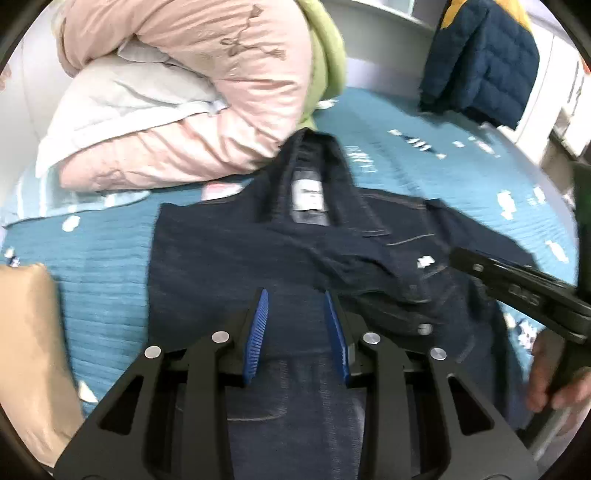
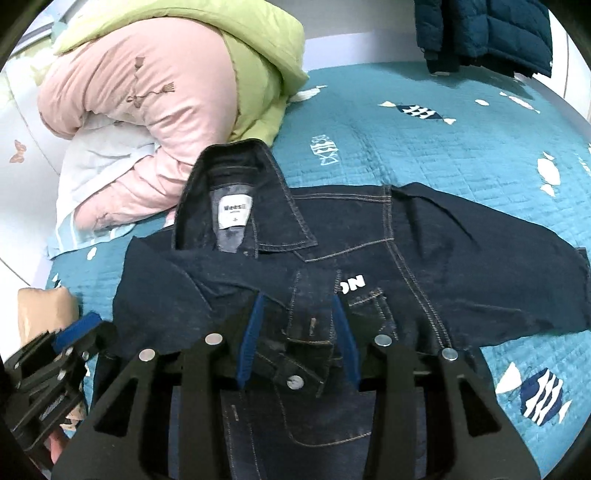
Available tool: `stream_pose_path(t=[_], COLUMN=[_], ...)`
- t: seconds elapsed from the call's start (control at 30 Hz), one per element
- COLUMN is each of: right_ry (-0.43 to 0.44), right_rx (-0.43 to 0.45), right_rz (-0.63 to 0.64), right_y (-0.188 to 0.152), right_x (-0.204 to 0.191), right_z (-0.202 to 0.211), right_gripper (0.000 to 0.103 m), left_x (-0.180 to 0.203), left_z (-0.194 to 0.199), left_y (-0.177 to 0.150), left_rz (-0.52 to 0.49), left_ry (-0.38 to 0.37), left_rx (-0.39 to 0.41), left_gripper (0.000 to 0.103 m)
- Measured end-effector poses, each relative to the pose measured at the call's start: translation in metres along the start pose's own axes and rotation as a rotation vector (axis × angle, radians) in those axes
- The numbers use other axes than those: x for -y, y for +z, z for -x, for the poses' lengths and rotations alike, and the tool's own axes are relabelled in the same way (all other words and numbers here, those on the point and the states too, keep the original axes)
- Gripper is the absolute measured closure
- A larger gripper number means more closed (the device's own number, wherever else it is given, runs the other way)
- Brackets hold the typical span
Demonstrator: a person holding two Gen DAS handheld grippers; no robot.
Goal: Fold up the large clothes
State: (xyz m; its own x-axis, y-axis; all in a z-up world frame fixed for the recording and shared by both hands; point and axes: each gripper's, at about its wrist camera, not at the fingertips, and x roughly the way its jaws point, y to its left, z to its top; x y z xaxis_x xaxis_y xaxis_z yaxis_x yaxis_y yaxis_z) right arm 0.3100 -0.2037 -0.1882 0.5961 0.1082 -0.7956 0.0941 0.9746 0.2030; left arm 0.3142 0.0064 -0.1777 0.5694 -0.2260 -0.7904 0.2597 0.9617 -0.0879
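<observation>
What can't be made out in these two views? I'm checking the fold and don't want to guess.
- Denim jacket hem: both views, covered by the gripper bodies and cut off at the bottom edge.
- Collar label wording: left wrist view, blurred.
- Left sleeve: both views, not traceable among the dark folds.
- Chest lettering: right wrist view, partly covered by a flap.
- Whether the right gripper presses the cuff: unclear.
- Navy puffer jacket: right wrist view, cut off at the top.

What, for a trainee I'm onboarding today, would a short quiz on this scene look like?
1. True or false: the denim jacket lies with its collar label showing.
2. What colour is the bed cover? A teal, B red, C white.
3. Fill in: beyond the collar sits a folded pink ____.
Key: 1 true; 2 A; 3 quilt.
</observation>
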Motion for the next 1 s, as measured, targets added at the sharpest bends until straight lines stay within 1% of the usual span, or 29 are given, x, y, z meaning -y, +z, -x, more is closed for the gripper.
stream_pose_path(t=[0.03,0.07,0.1,0.13,0.17,0.2,0.23,0.27,0.3,0.33,0.37,0.4,0.5,0.57,0.67,0.7,0.73,0.77,0.8,0.83,0.87,0.9,0.93,0.97,1.0], right_ry=[0.004,0.009,0.013,0.015,0.011,-0.004,-0.022,-0.036,-0.032,-0.031,-0.043,-0.050,-0.047,-0.031,-0.014,-0.006,0.001,0.009,0.015,0.018,0.023,0.023,0.019,0.011,0.001], right_rx=[-0.017,-0.030,-0.044,-0.075,-0.103,-0.152,-0.203,-0.246,-0.251,-0.223,-0.214,-0.219,-0.222,-0.217,-0.227,-0.232,-0.238,-0.243,-0.244,-0.244,-0.245,-0.245,-0.240,-0.226,-0.206], right_rz=[0.008,0.014,0.021,0.031,0.035,0.031,0.017,-0.004,-0.020,-0.029,-0.024,-0.017,-0.029,-0.035,-0.066,-0.072,-0.075,-0.083,-0.094,-0.101,-0.104,-0.104,-0.103,-0.102,-0.103], right_y=[-0.002,-0.005,-0.008,-0.011,-0.014,-0.019,-0.024,-0.030,-0.035,-0.037,-0.037,-0.037,-0.035,-0.036,-0.034,-0.032,-0.032,-0.032,-0.031,-0.030,-0.029,-0.028,-0.026,-0.024,-0.022], right_x=[-0.001,-0.003,-0.005,-0.006,-0.006,-0.005,-0.003,0.002,0.007,0.009,0.009,0.008,0.008,0.009,0.012,0.012,0.014,0.016,0.018,0.019,0.019,0.019,0.019,0.019,0.019], right_z=[-0.004,-0.009,-0.015,-0.023,-0.031,-0.043,-0.056,-0.070,-0.079,-0.082,-0.084,-0.087,-0.087,-0.086,-0.083,-0.082,-0.079,-0.077,-0.075,-0.072,-0.070,-0.064,-0.060,-0.053,-0.046], right_gripper=[0.066,0.072,0.077,0.086,0.090,0.092,0.094,0.094,0.094,0.096,0.099,0.099,0.099,0.099,0.099,0.098,0.098,0.096,0.093,0.093,0.092,0.091,0.079,0.056,0.045], left_x=[-0.006,-0.012,-0.022,-0.030,-0.039,-0.050,-0.061,-0.067,-0.075,-0.077,-0.075,-0.070,-0.055,-0.052,-0.052,-0.050,-0.046,-0.041,-0.035,-0.031,-0.025,-0.022,-0.018,-0.014,-0.012], left_z=[-0.005,-0.010,-0.018,-0.026,-0.033,-0.045,-0.059,-0.071,-0.085,-0.093,-0.094,-0.092,-0.095,-0.096,-0.090,-0.088,-0.085,-0.085,-0.081,-0.077,-0.069,-0.063,-0.059,-0.056,-0.052], left_y=[-0.001,-0.003,-0.005,-0.008,-0.011,-0.016,-0.023,-0.030,-0.040,-0.046,-0.051,-0.053,-0.051,-0.048,-0.046,-0.047,-0.048,-0.047,-0.047,-0.047,-0.045,-0.044,-0.043,-0.042,-0.042], left_rz=[0.015,0.027,0.043,0.054,0.071,0.099,0.122,0.136,0.143,0.136,0.108,0.081,0.033,0.021,0.015,0.003,-0.027,-0.050,-0.079,-0.093,-0.108,-0.113,-0.112,-0.109,-0.110], left_ry=[0.014,0.029,0.061,0.113,0.164,0.215,0.230,0.237,0.251,0.256,0.263,0.292,0.380,0.401,0.407,0.426,0.462,0.489,0.526,0.539,0.520,0.493,0.474,0.465,0.457], left_rx=[-0.016,-0.030,-0.044,-0.065,-0.090,-0.141,-0.208,-0.258,-0.298,-0.303,-0.263,-0.247,-0.258,-0.264,-0.255,-0.258,-0.264,-0.262,-0.246,-0.225,-0.190,-0.179,-0.179,-0.176,-0.172], left_gripper=[0.073,0.076,0.085,0.091,0.095,0.103,0.103,0.103,0.103,0.103,0.103,0.103,0.103,0.103,0.103,0.098,0.091,0.083,0.055,0.036,0.034,0.034,0.034,0.034,0.034])
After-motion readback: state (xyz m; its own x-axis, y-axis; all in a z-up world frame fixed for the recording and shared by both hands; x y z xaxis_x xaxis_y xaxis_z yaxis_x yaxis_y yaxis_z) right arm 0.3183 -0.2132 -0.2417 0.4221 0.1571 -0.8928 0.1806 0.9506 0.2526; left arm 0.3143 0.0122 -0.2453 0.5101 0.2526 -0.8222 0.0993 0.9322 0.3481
